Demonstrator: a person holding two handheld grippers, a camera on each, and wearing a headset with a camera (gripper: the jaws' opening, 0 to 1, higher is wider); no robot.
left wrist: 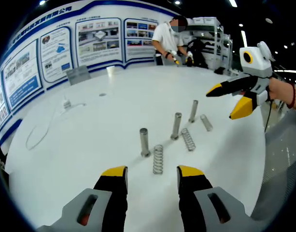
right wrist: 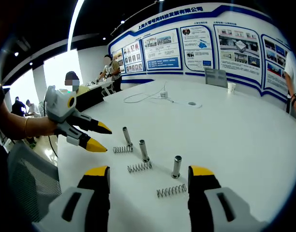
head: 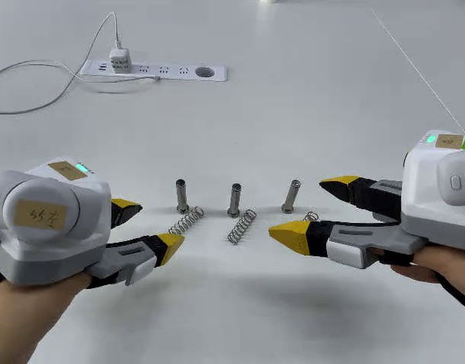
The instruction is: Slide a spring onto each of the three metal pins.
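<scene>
Left claw (head: 158, 222): released, jaws apart, empty, low over the plain white counter (head: 293, 91). Right claw (head: 297, 206): released too, empty, facing it.

Between them three short grey metal pins stand upright in a row: left pin (head: 181, 196), middle pin (head: 234, 200), right pin (head: 291, 196).

One small coiled steel spring lies flat just before each: left spring (head: 186, 221), middle spring (head: 242, 226), right spring (head: 311, 217), this one partly hidden by the right claw.

Progress, judged: no pin sleeved yet; all three remain. Parts lie loose on the counter, not in any tray.
</scene>
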